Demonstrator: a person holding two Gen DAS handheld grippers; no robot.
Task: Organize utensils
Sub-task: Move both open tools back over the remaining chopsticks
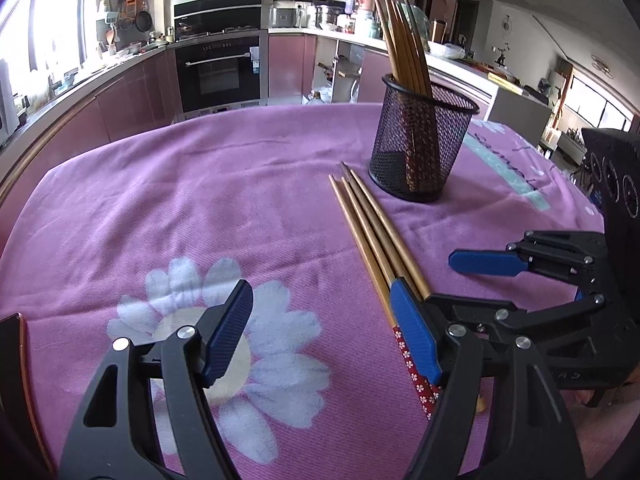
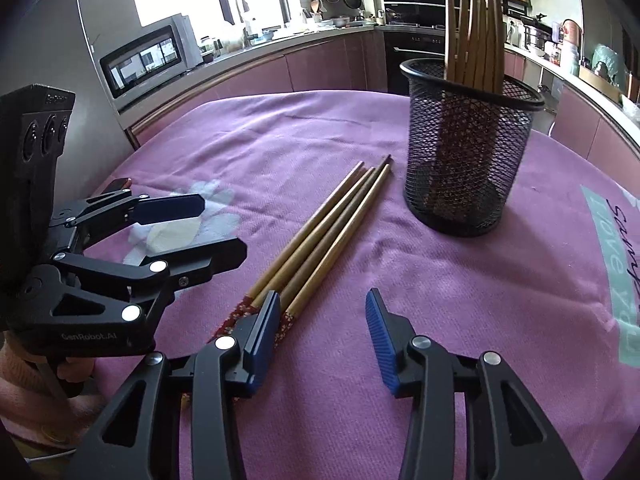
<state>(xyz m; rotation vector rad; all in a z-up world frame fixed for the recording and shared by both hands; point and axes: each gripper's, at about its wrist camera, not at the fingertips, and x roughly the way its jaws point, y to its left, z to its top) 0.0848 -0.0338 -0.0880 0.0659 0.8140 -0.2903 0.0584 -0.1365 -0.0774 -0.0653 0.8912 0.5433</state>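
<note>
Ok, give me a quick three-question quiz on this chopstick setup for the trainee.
1. True or false: the mesh cup lies tipped on its side.
2. The loose chopsticks lie on: A) a bare wooden board, B) the purple cloth, C) a tray.
3. Is the left claw or the right claw shut on a chopstick?

Key: 1 false, it stands upright with chopsticks in it. 2 B. 3 No, both are open.
</note>
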